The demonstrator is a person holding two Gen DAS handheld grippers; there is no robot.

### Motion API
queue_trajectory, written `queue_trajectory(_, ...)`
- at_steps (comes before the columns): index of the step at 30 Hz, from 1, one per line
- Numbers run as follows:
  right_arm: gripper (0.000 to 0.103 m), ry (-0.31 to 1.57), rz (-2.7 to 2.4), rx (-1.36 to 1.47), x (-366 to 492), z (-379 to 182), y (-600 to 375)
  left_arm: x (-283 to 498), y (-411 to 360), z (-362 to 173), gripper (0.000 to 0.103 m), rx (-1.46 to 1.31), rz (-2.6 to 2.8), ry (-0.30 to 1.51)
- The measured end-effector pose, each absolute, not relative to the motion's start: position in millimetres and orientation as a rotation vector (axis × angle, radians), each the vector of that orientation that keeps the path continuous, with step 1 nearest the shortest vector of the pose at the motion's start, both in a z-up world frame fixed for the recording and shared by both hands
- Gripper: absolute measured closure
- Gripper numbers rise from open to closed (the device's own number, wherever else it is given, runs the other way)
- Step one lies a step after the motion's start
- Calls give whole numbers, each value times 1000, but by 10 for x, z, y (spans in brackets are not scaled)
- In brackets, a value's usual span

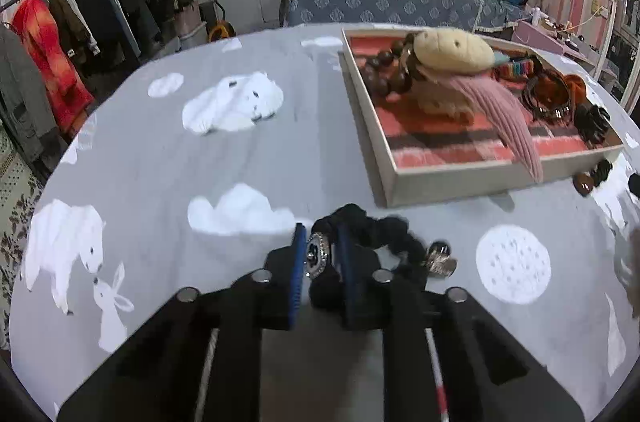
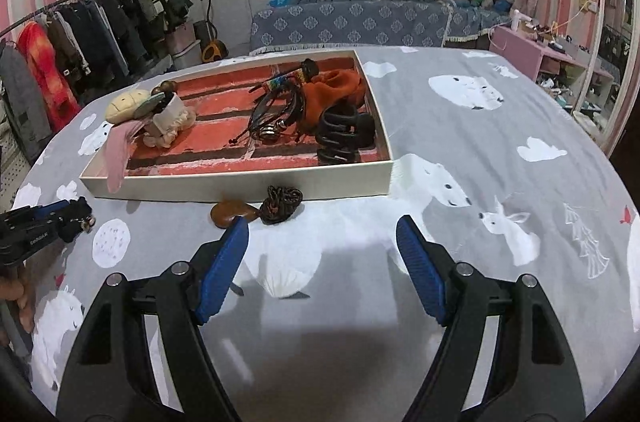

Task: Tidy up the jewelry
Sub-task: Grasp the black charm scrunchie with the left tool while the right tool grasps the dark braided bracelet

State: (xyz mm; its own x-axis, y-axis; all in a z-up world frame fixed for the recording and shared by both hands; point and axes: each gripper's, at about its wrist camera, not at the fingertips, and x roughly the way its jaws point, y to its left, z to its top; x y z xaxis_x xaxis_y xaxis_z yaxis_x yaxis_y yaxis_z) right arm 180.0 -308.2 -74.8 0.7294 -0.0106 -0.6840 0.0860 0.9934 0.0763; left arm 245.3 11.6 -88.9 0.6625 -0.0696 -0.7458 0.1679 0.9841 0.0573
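My left gripper [image 1: 319, 236] is shut on a black fabric scrunchie [image 1: 372, 228] with a rhinestone ornament [image 1: 317, 254] and silver charms [image 1: 440, 258], just above the grey cloth. It also shows at the left edge of the right wrist view [image 2: 76, 218]. The white tray [image 1: 460, 178] with a red liner holds beads, bracelets, hair clips and scrunchies. My right gripper [image 2: 322, 228] is open and empty, in front of the tray [image 2: 240, 184]. A brown pendant [image 2: 232, 214] and a dark braided cord [image 2: 280, 204] lie just ahead of its left finger.
The table carries a grey cloth [image 2: 500, 150] printed with white bears and clouds. A clothes rack [image 1: 80, 22] stands at the left and a blue sofa [image 2: 360, 18] behind. A pink desk [image 2: 540, 50] is at the right.
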Motion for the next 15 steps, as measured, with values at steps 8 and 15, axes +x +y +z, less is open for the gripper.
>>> queue_trajectory(8,45,801,-58,134,2106,-808,-3021,2596,70,-857,90,88,-164,820)
queue_trajectory(15,74,851,-16,117,2254,-930,-2923,2585,77,-843,90,73,-182,808)
